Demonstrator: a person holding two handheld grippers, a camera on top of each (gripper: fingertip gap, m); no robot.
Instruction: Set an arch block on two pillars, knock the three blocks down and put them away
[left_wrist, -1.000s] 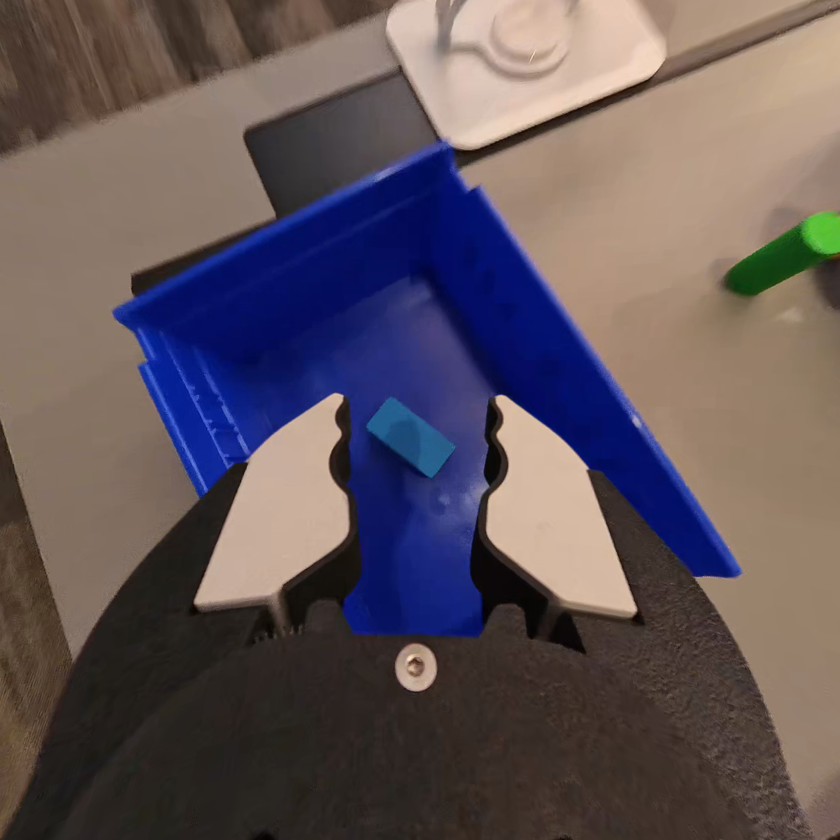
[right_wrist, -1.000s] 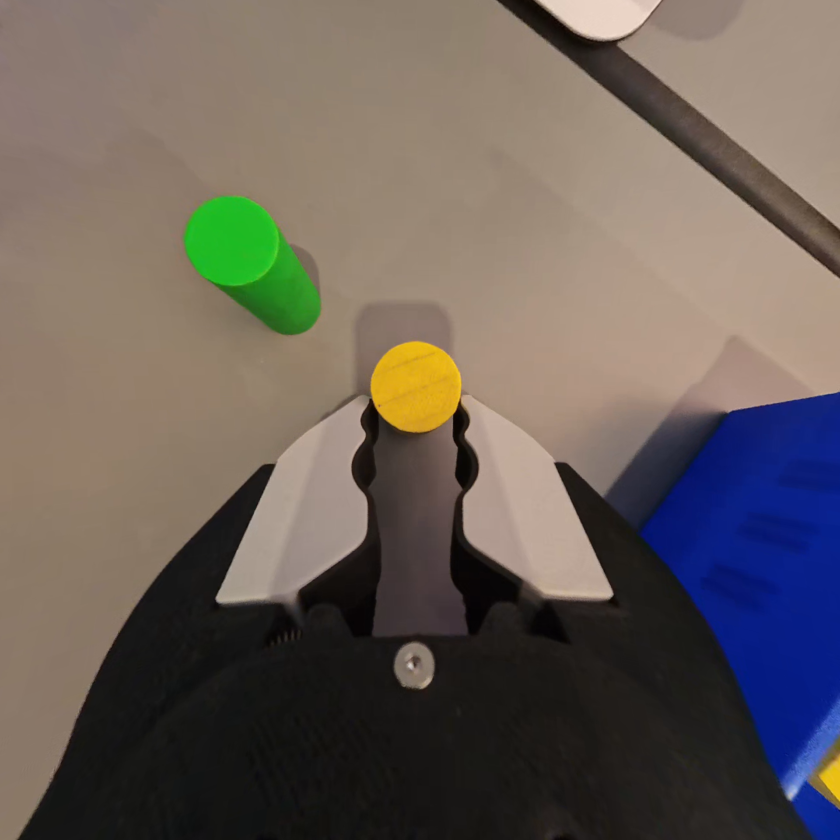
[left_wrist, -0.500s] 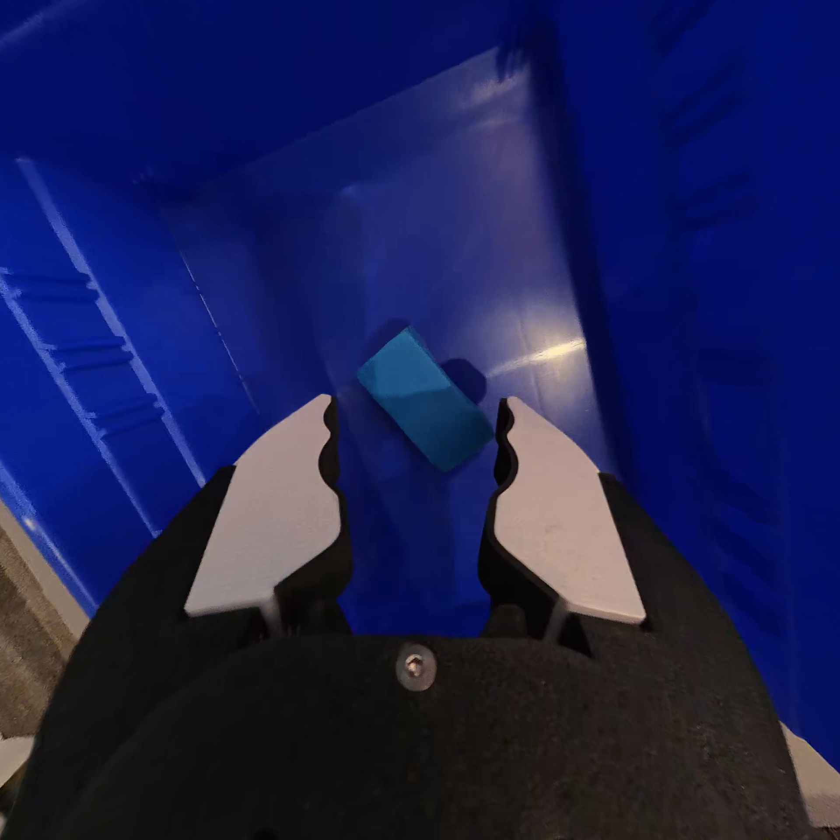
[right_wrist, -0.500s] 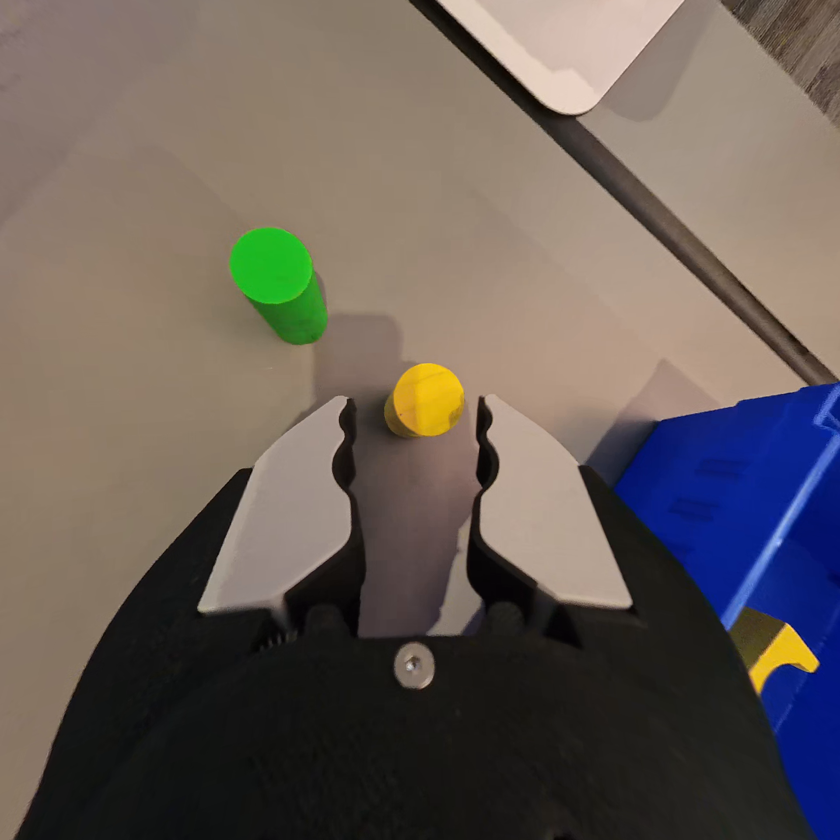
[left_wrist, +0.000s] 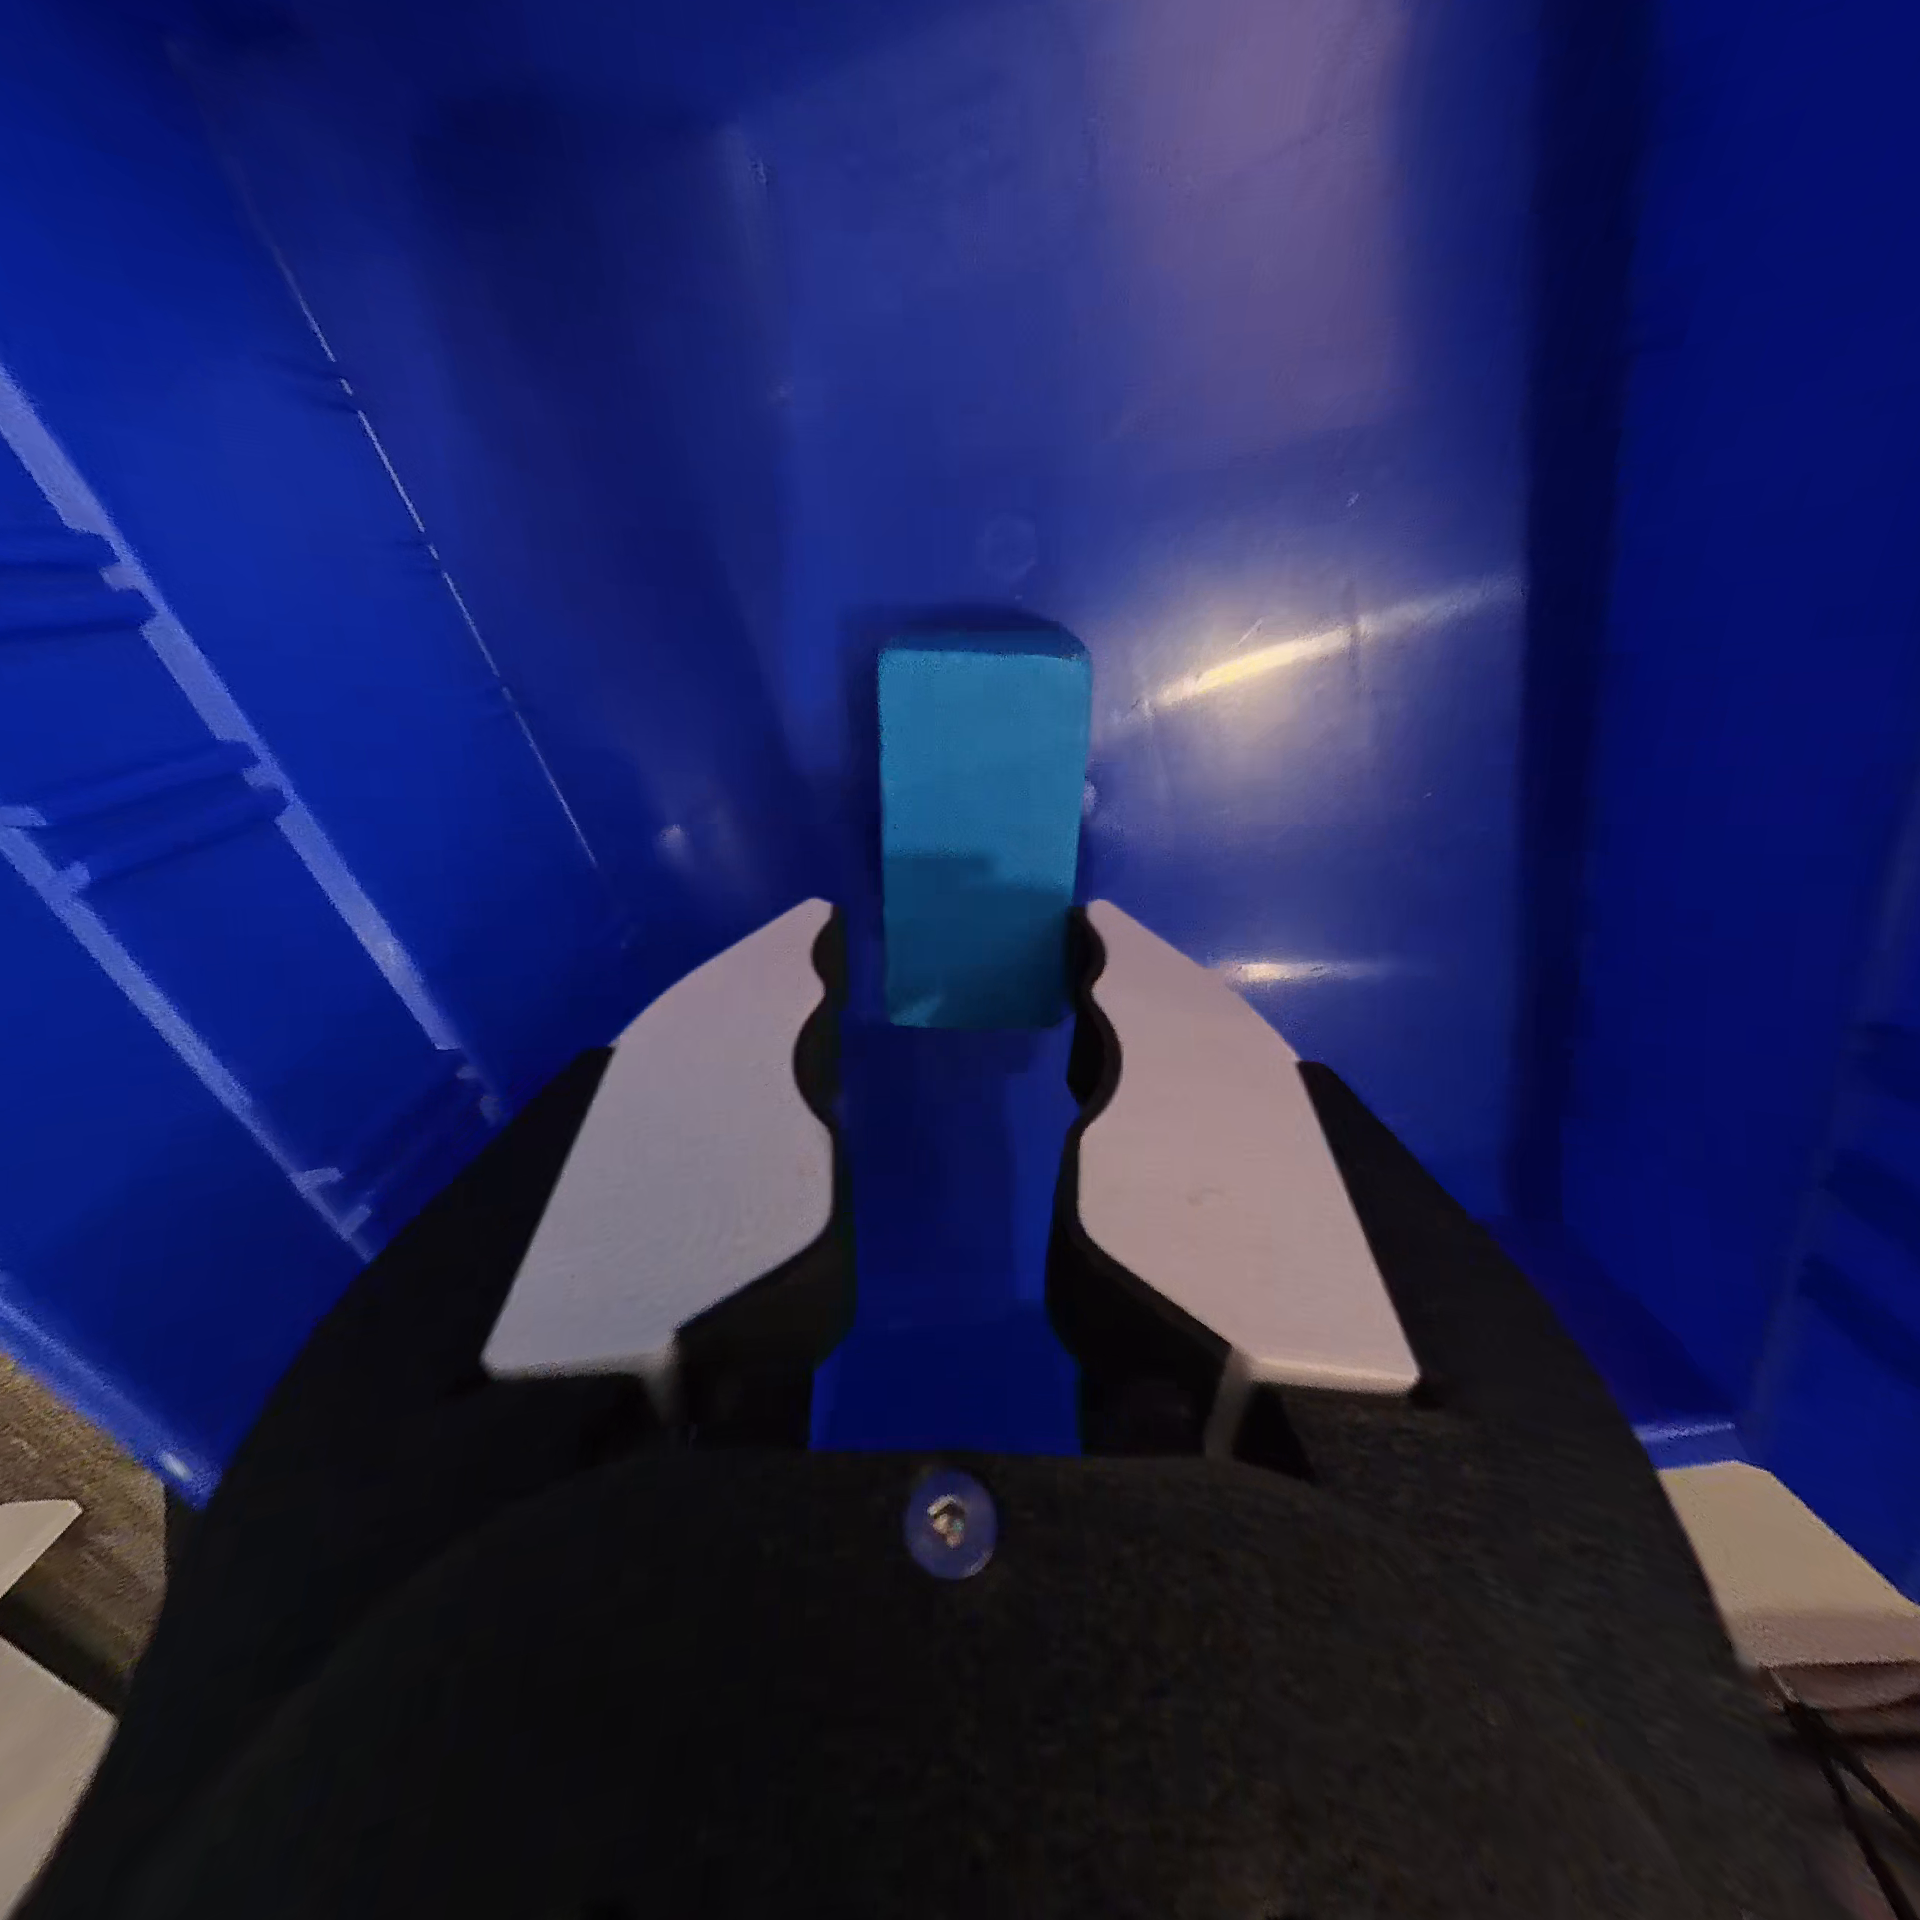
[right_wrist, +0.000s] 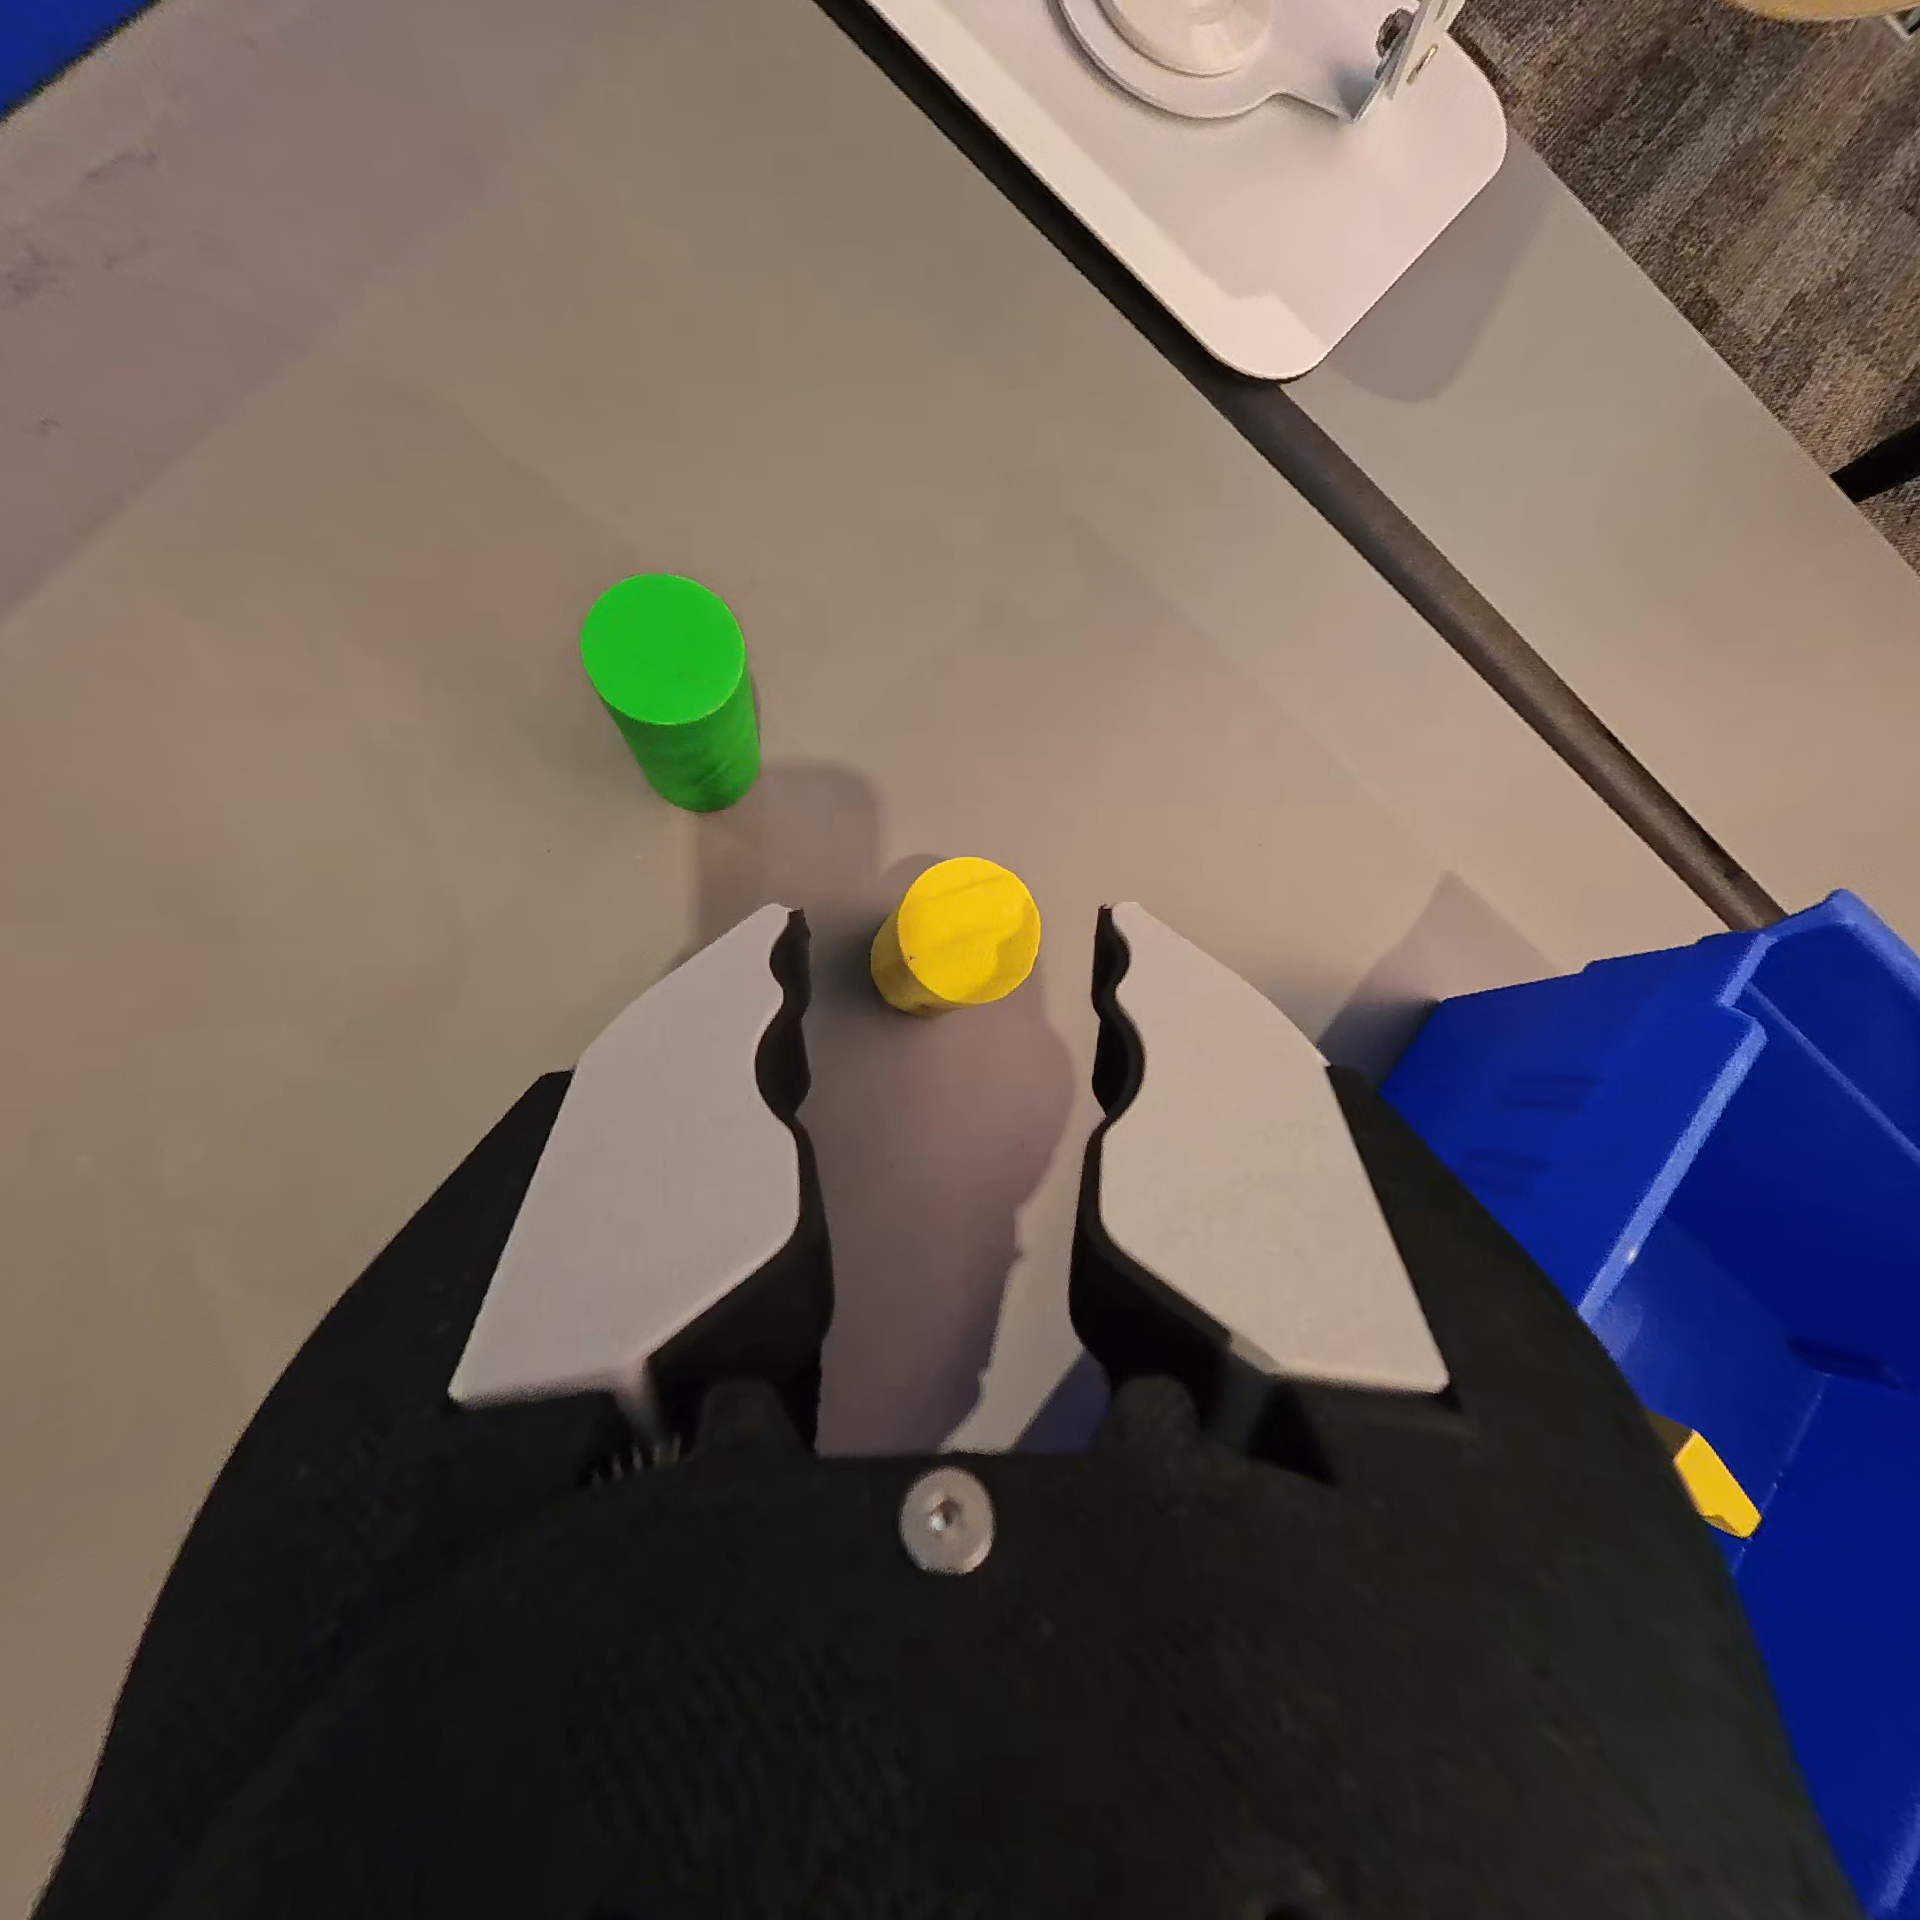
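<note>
In the left wrist view, my left gripper (left_wrist: 958, 914) is deep inside the blue bin (left_wrist: 416, 520). Its fingertips are closed on the near end of a teal rectangular block (left_wrist: 977, 810) that lies on the bin floor. In the right wrist view, my right gripper (right_wrist: 948, 914) is open and empty above the grey table. A yellow cylinder (right_wrist: 961, 935) stands upright just past its fingertips, apart from both. A green cylinder (right_wrist: 670, 686) stands upright farther off to the left. A yellow arch block (right_wrist: 1714, 1496) shows partly inside the blue bin (right_wrist: 1662, 1143).
The blue bin stands at the right edge of the right wrist view, close to my right gripper. A white stand base (right_wrist: 1247, 156) sits at the back across a dark table seam (right_wrist: 1455, 582). Grey table (right_wrist: 312, 520) stretches left of the cylinders. Spacing between my two grippers at the tips: around 40 cm. My right gripper is the nearer one to the green cylinder (right_wrist: 670, 686): about 6 cm, against 35 cm.
My left gripper has gone down into the bin and narrowed onto the teal block, which now lies in line with the fingers. My right gripper has let go of the yellow cylinder, opened and drawn back.
</note>
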